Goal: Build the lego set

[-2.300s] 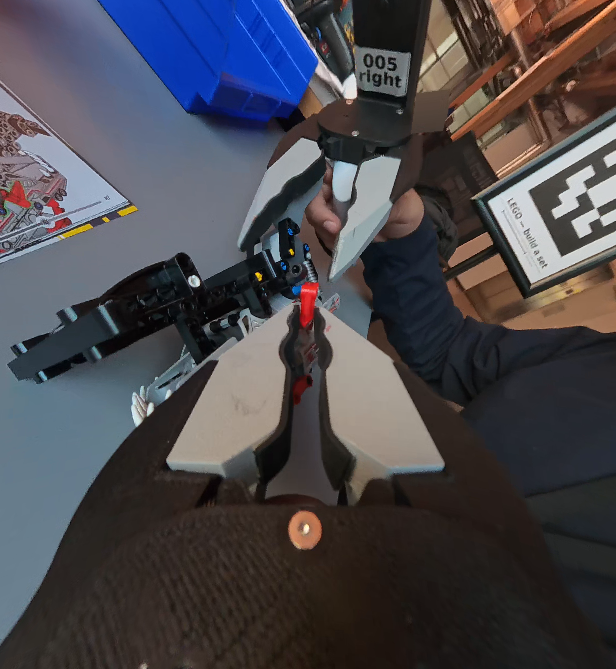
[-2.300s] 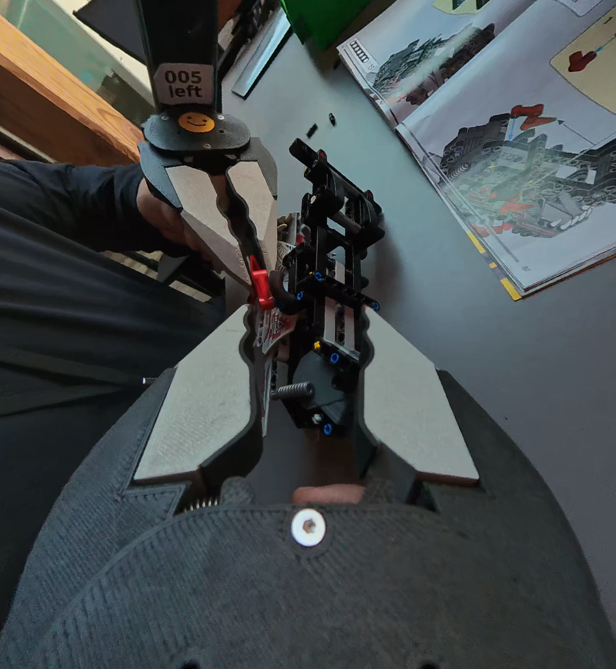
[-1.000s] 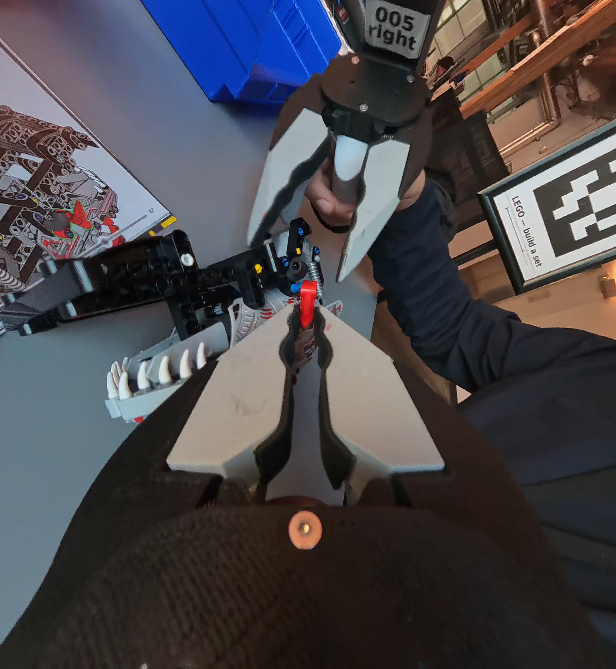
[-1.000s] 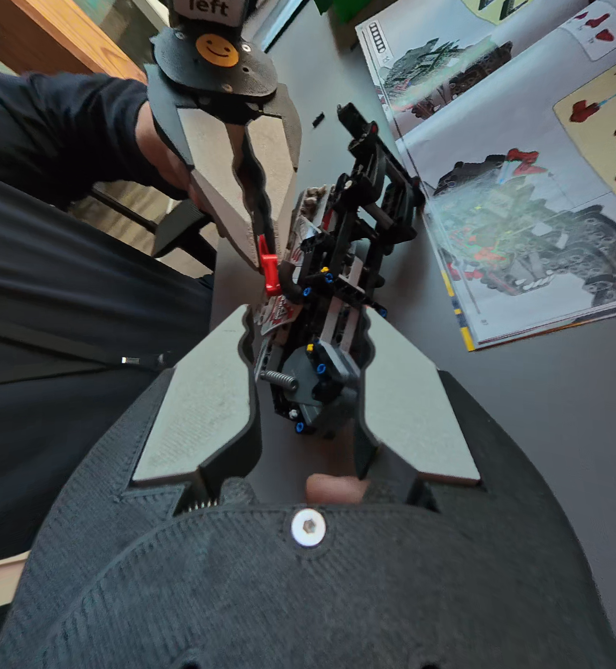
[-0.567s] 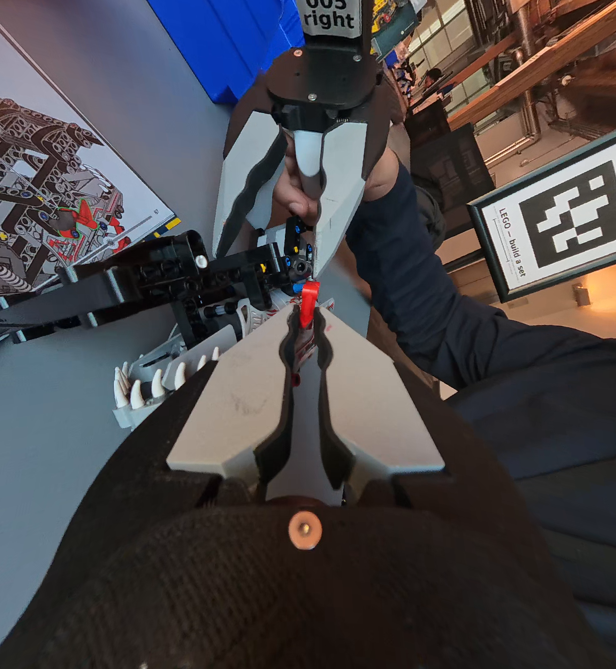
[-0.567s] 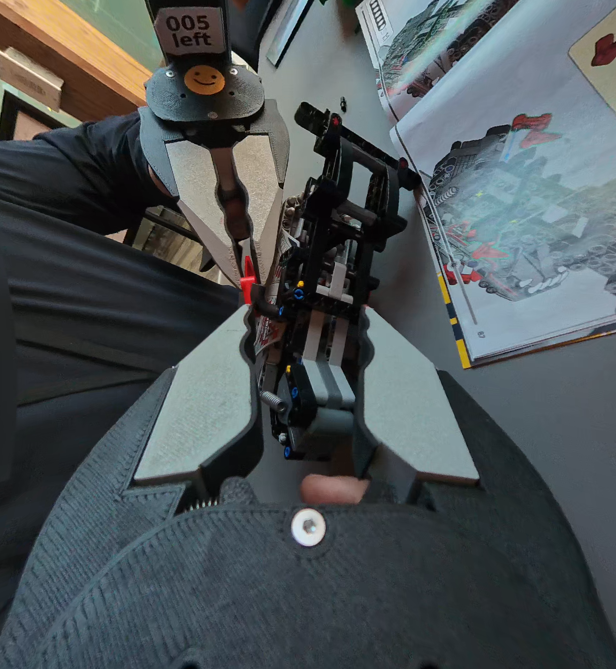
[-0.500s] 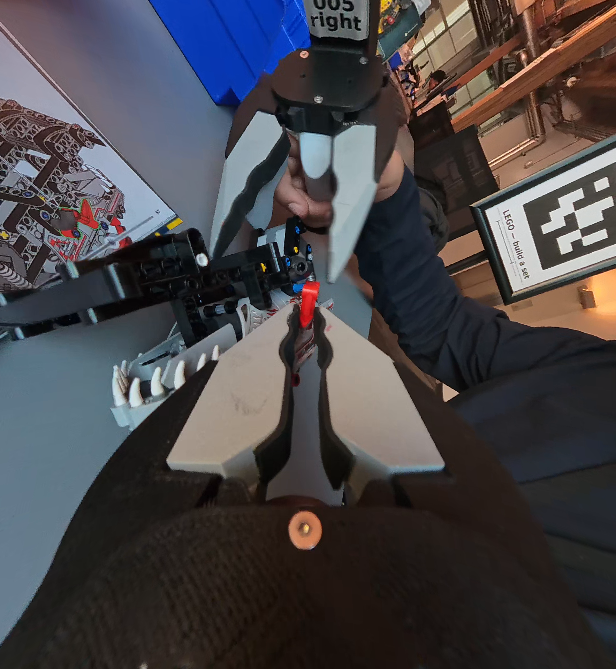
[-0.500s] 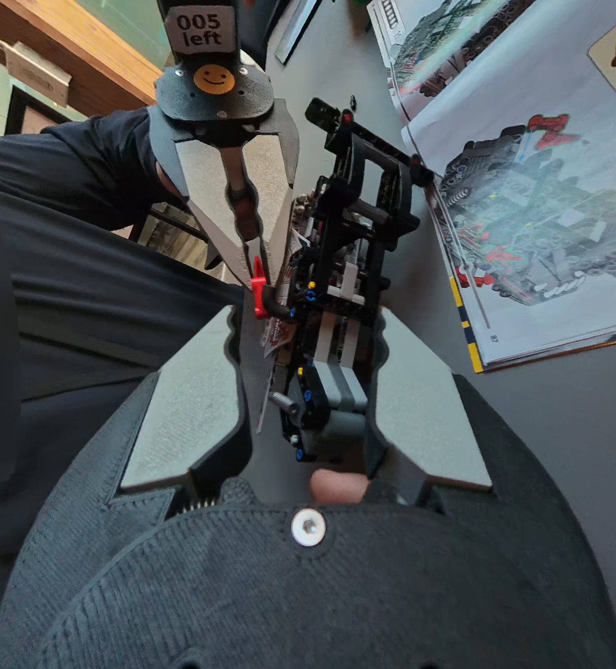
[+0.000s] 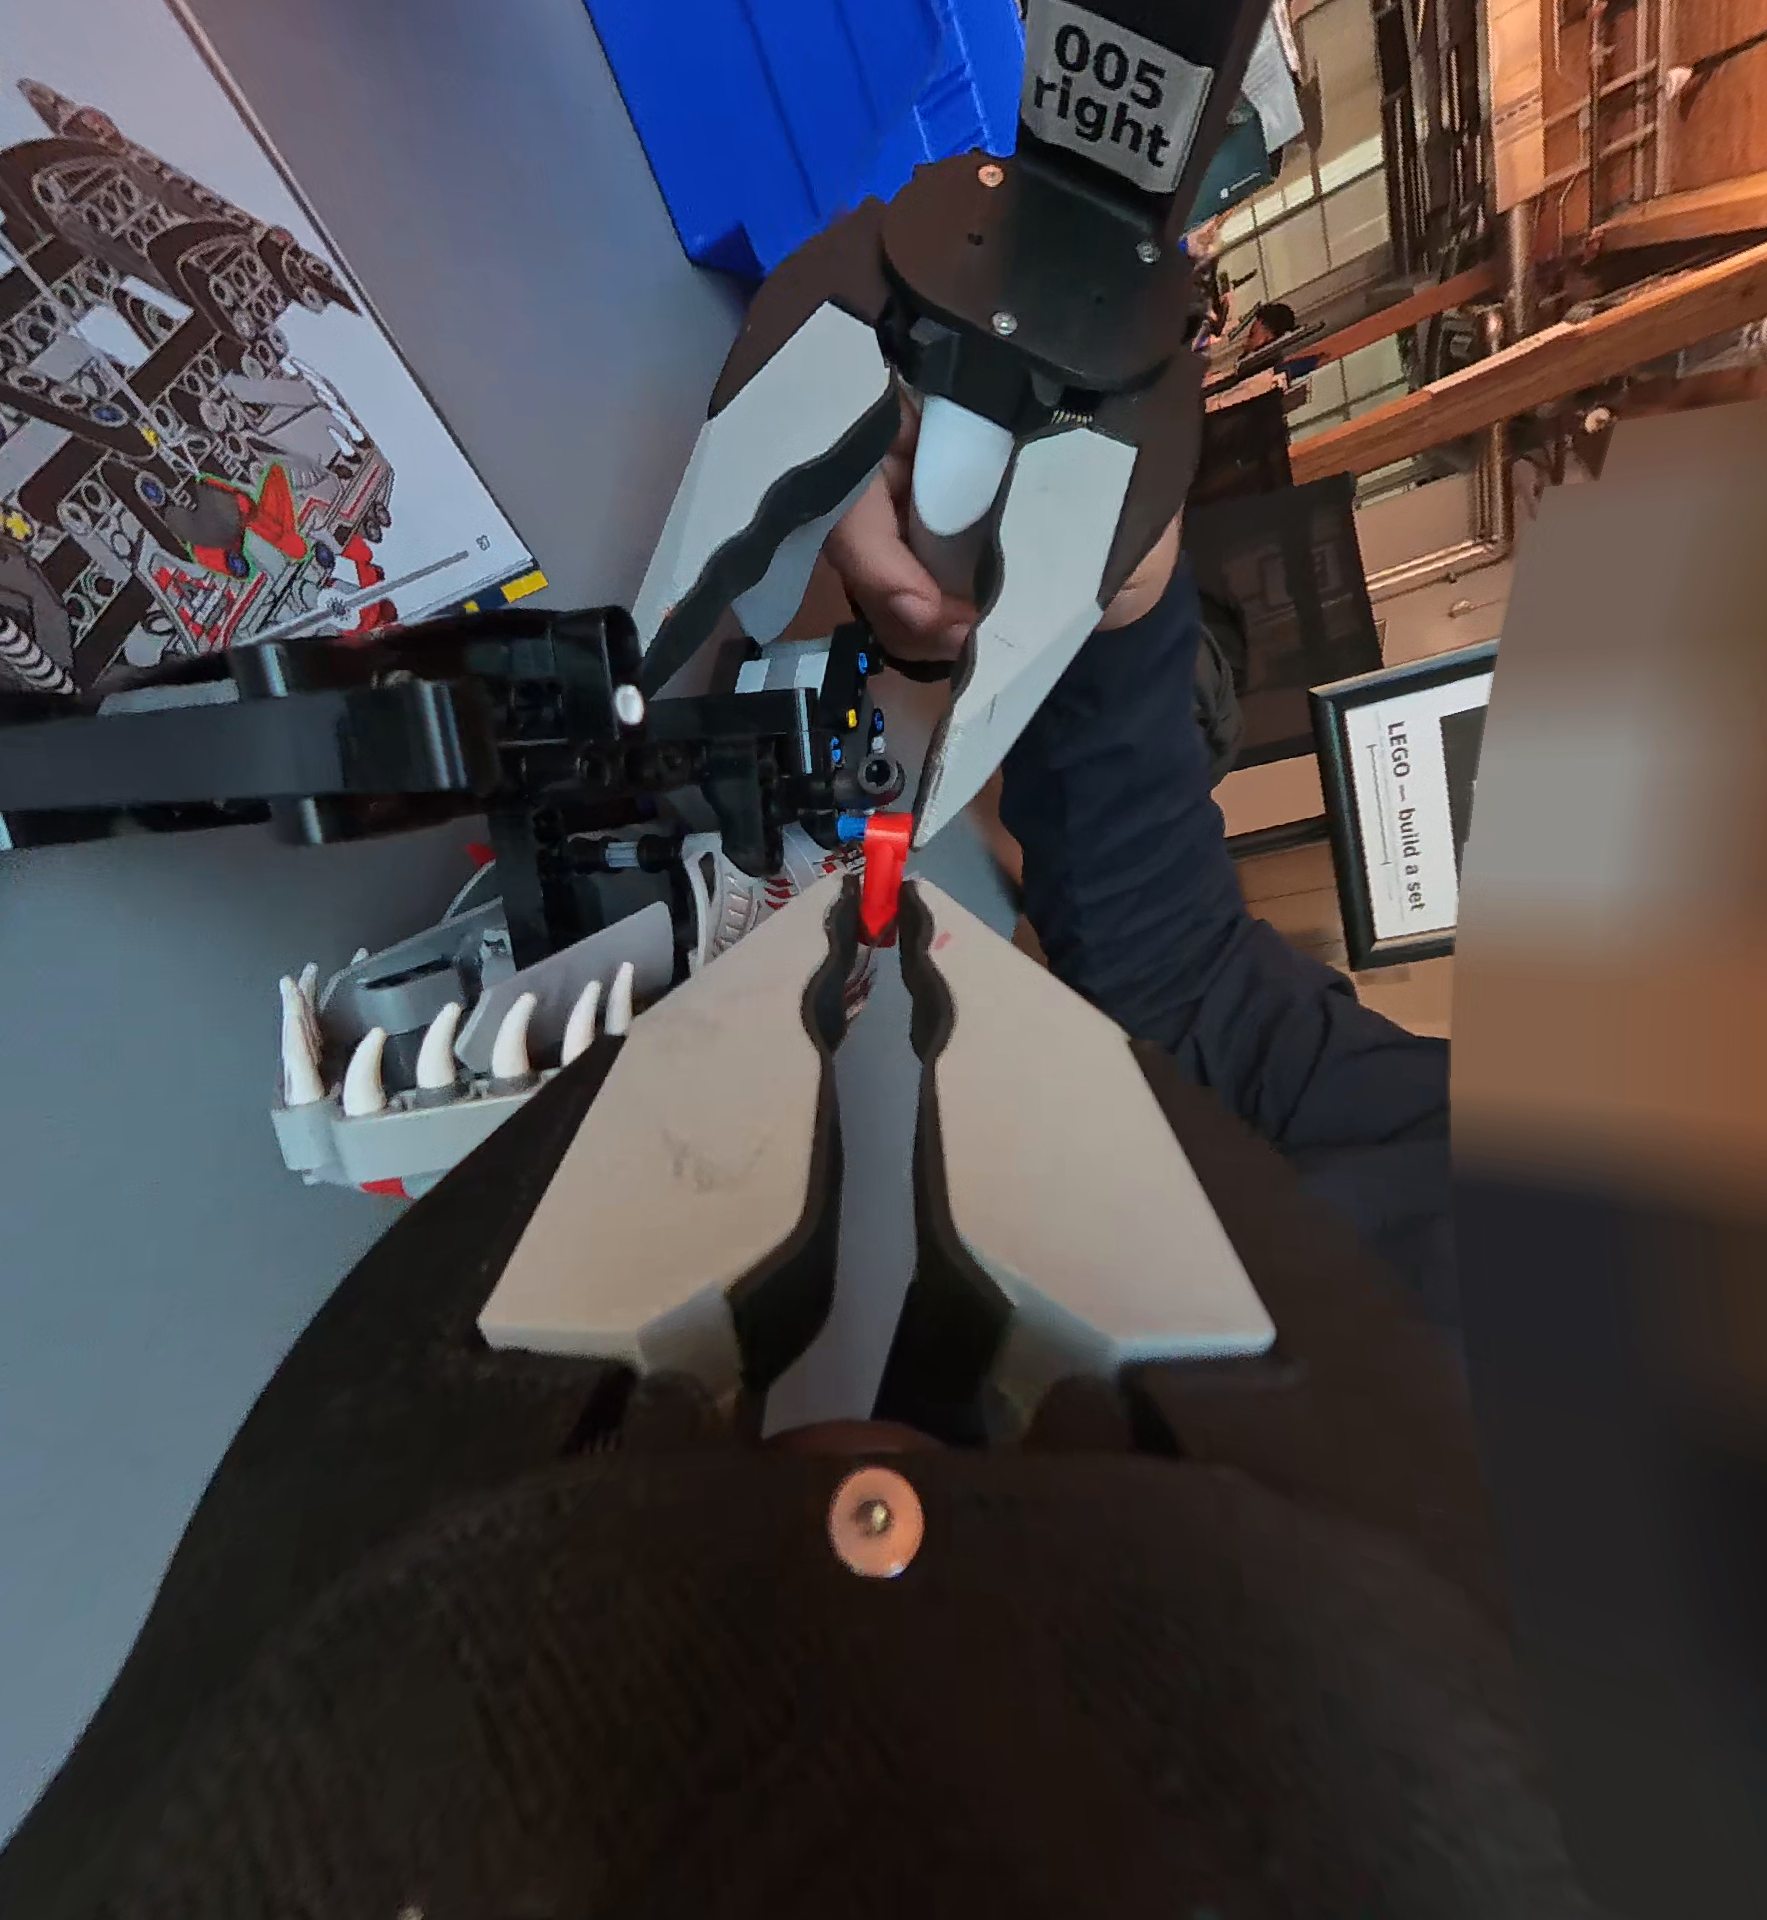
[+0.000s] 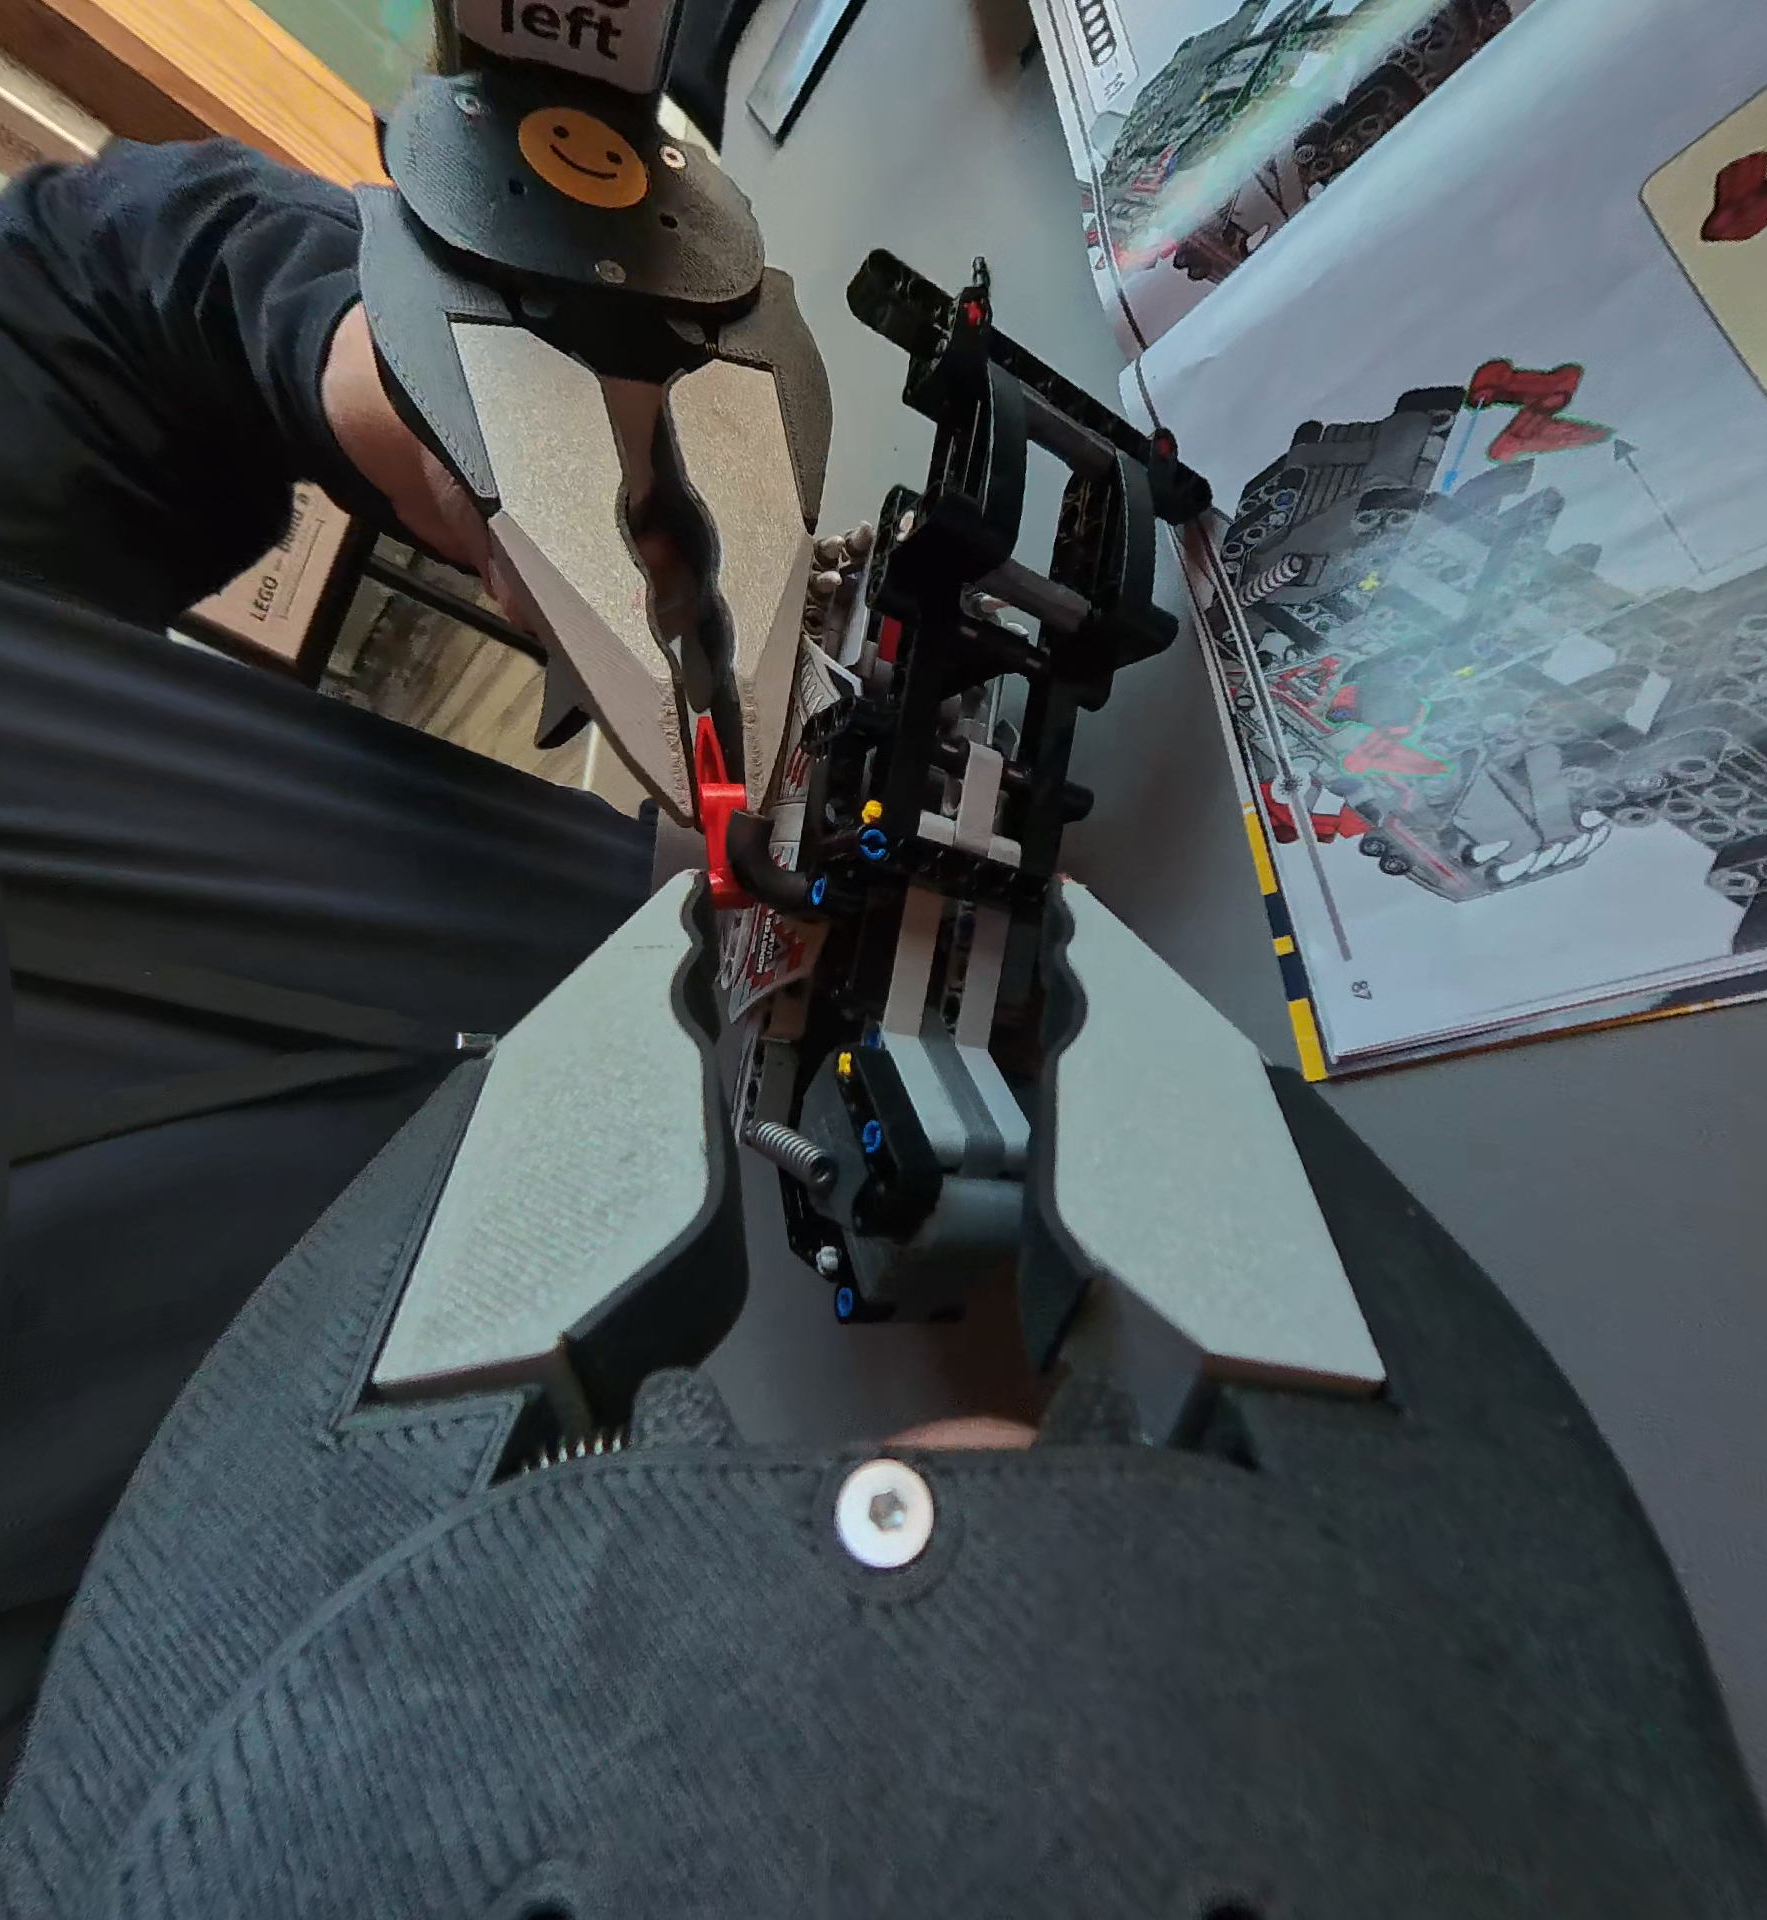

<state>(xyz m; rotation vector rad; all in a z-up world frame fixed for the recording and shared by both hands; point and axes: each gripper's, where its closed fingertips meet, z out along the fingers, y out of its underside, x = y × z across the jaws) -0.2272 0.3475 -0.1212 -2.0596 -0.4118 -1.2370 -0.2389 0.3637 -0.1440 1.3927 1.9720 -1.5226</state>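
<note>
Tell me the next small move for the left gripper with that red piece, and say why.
Probably press the small red plastic piece a little further toward the black and grey brick model. The left gripper is shut on the piece, whose tip already sits at the model's black curved connector, though whether it is fully seated is unclear. The right gripper straddles the model's end, bracing it.

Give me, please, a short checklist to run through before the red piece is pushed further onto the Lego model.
1. Left gripper shut on the red piece: ok.
2. Right gripper bracing the Lego model at its grey and black end: ok.
3. Red piece touching the model's black connector: ok.
4. Piece fully seated: cannot tell, the joint is partly hidden.
5. Instruction booklet open and in view beside the model: ok.
6. Model resting on the table: cannot tell.
</note>
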